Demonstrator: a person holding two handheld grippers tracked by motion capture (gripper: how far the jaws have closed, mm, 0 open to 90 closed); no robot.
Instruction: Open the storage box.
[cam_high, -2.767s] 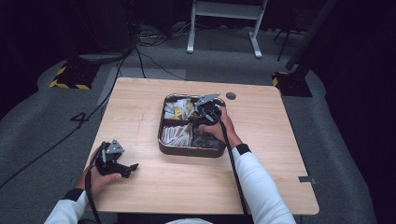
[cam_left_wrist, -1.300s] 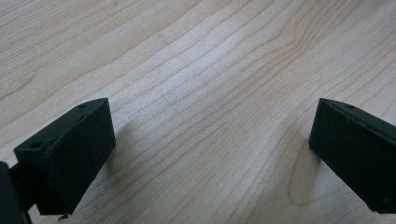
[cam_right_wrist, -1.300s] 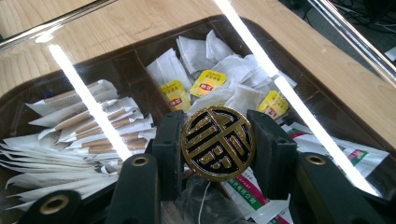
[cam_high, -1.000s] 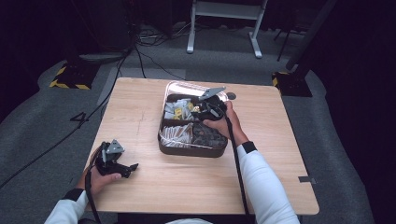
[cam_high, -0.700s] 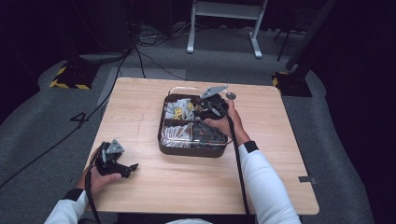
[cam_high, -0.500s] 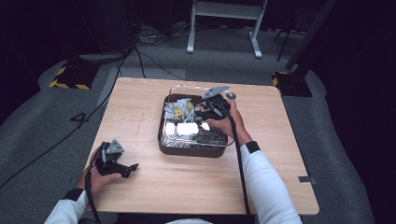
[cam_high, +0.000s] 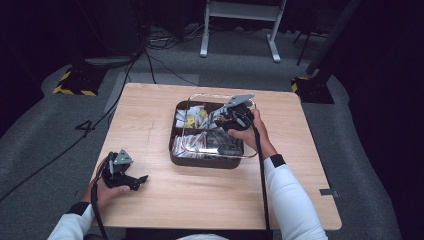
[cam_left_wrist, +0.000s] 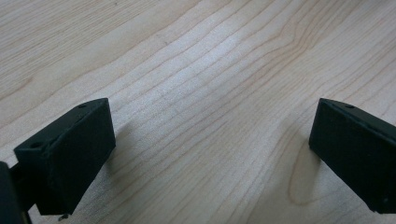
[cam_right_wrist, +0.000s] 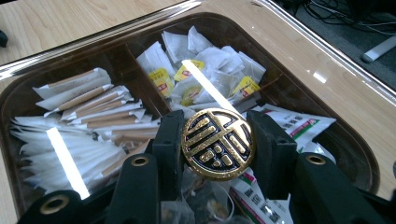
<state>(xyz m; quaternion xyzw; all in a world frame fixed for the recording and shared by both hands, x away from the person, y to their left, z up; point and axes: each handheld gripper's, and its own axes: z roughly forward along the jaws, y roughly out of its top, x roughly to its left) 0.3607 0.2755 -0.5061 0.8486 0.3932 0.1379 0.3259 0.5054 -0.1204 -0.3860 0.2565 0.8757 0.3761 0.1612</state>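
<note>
The right tongs (cam_right_wrist: 217, 144) are clenched on the round black-and-gold knob (cam_right_wrist: 217, 143) of a clear lid (cam_right_wrist: 327, 60), one jaw on each side of the knob; the grip on the knob is judged the only sound one, since the lid is otherwise smooth and flat; in the high view the lid (cam_high: 197, 98) is seen held over the dark divided tray (cam_high: 200, 161) near the middle of the bench (cam_high: 150, 115), seemingly shifted toward the far edge, though whether it rests on the rim or is lifted clear cannot be told; the step in hand is judged to be either removal or replacement of the lid, and which cannot be settled; the left tongs (cam_left_wrist: 205, 154) are released, jaws wide apart with only bare wood between them, and are seen in the high view (cam_high: 141, 179) low at the near left of the bench, well apart from the tray, presumably parked until needed; the tray's compartments are sorted by kind: white tea bags with yellow tags (cam_right_wrist: 205, 70) at the back, long paper stick sachets (cam_right_wrist: 88, 112) at one side, printed packets (cam_right_wrist: 294, 123) at the other; the knob bears a raised gold emblem resembling a stylised character, not legible as a brand; print on tags and packets is too small to be read.
</note>
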